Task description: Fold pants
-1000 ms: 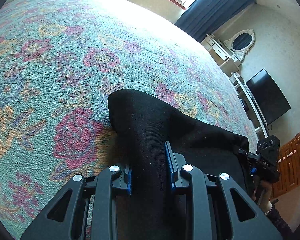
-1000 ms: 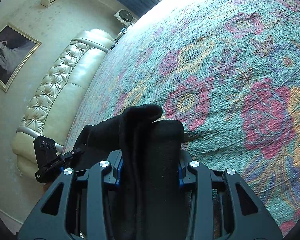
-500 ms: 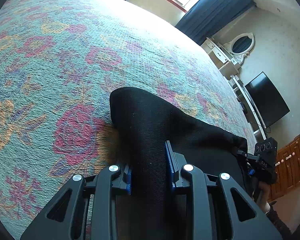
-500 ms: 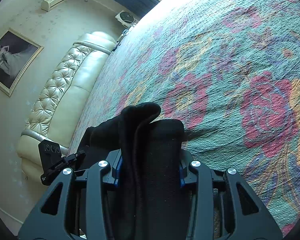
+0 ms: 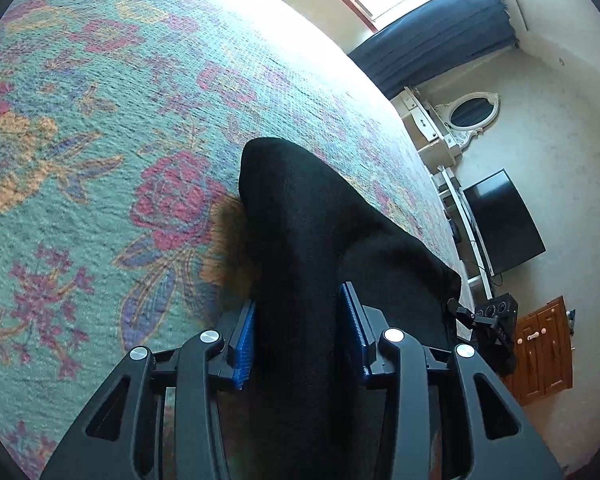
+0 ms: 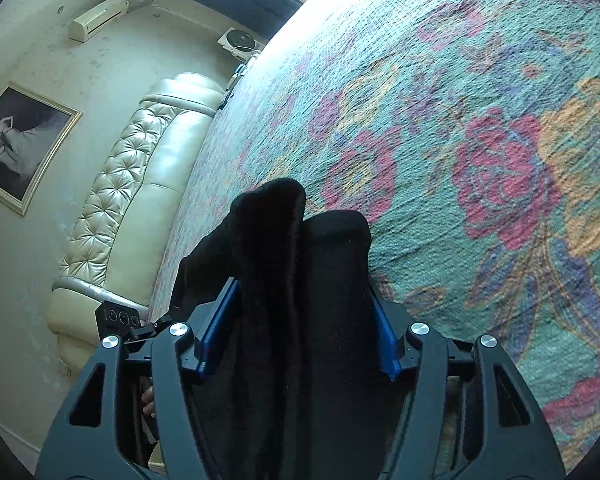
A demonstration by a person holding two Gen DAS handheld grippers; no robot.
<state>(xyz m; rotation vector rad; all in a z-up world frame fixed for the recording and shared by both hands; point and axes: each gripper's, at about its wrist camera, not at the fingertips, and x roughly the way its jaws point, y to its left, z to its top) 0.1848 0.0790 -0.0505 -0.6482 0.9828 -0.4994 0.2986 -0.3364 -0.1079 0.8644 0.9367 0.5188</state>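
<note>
The black pants (image 5: 300,248) hang between both grippers above a floral bedspread (image 5: 100,120). My left gripper (image 5: 298,336) is shut on one bunched end, cloth bulging out past the blue pads (image 5: 244,340). My right gripper (image 6: 300,328) is shut on the other end (image 6: 300,248), folded in thick layers that stick out ahead of the fingers. The stretch of cloth between the two ends runs off to the right in the left wrist view, toward the other gripper (image 5: 492,328). The left gripper also shows at the left of the right wrist view (image 6: 120,316).
The bedspread (image 6: 480,140) fills most of both views. A cream tufted headboard (image 6: 132,184) and a framed picture (image 6: 20,144) are left of the bed. A television (image 5: 504,224), white dresser with oval mirror (image 5: 456,120) and wooden cabinet (image 5: 544,360) stand beyond the bed's far side.
Both grippers have moved forward over the bedspread with the pants still held; the floral pattern has slid toward the cameras. The grips have not changed.
</note>
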